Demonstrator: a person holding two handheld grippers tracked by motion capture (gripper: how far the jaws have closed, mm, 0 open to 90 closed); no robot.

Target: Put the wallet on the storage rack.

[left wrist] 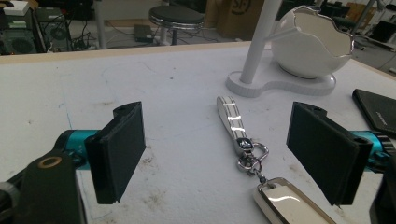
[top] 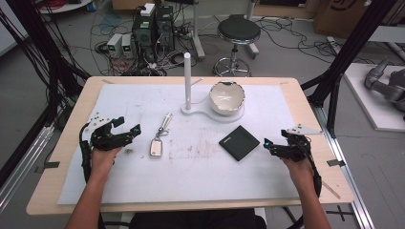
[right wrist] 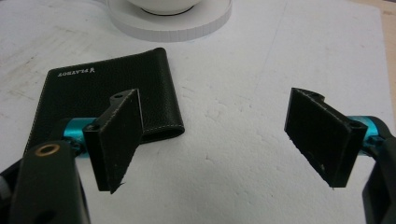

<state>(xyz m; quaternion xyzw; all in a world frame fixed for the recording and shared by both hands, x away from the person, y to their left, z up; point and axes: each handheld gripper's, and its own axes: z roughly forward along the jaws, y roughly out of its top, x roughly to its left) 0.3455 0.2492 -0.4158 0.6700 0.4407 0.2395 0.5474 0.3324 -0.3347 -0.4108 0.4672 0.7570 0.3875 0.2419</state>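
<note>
Silver metal key fob on a striped strap (top: 159,139) lies flat on the white bench cover (top: 200,167), about 9 o'clock of centre, strap pointing to 12. Left claw (top: 128,129) sits just at its 9 o'clock, jaws spread wide, nothing gripped, likely lined up for a pick. Black leather wallet (top: 239,142) lies flat at 3 o'clock; right claw (top: 274,144) beside it, released too. White stand with a post and egg-shaped bowl (top: 226,98) at 12, well apart. Nothing blocks either approach.

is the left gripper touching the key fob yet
Apart. The left gripper view shows the left gripper open, the key fob lying on bare mat between the jaws, clear of both.
</note>
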